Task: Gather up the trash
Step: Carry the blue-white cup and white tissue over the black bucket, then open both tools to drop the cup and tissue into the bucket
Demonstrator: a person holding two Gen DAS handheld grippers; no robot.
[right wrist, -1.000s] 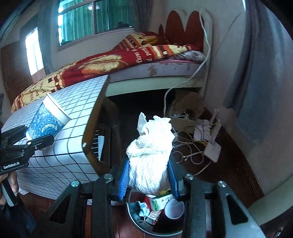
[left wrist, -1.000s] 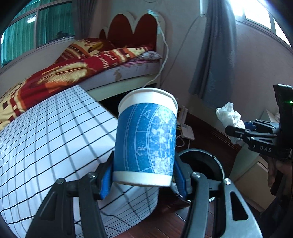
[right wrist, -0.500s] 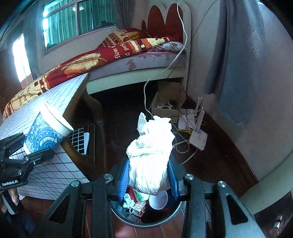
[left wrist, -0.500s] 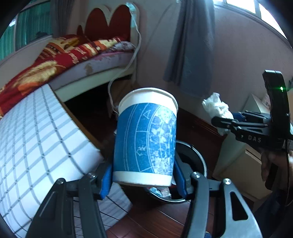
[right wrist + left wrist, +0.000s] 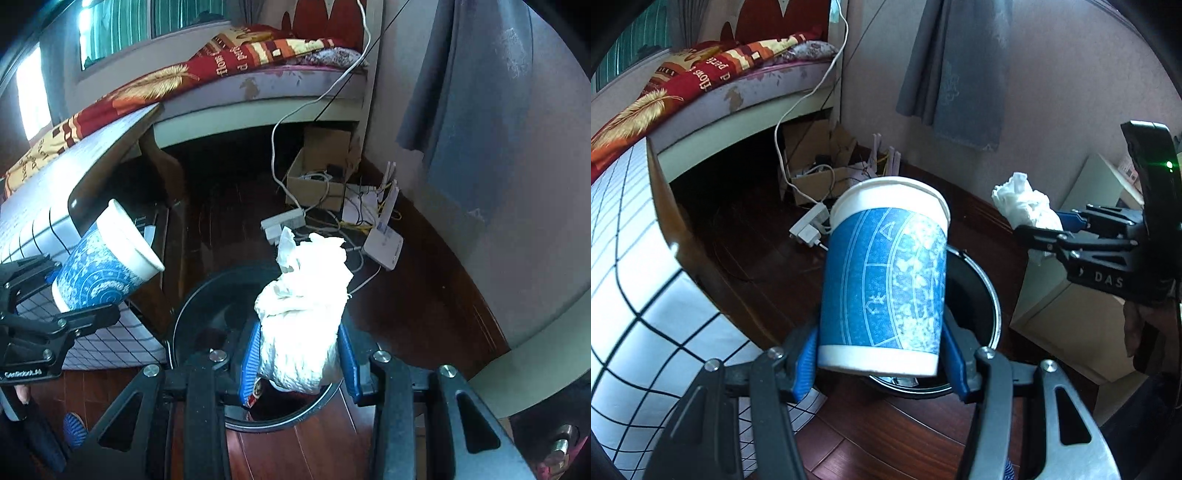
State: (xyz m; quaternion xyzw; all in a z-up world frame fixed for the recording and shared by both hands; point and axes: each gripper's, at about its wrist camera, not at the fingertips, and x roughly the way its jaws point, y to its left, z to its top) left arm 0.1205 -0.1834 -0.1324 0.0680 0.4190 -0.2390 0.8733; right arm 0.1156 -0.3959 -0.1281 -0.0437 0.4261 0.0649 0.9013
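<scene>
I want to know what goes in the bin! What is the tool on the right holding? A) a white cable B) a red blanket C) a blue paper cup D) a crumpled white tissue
D: the right tool is shut on a crumpled white tissue above the black bin, while the blue paper cup sits in the left tool.
</scene>
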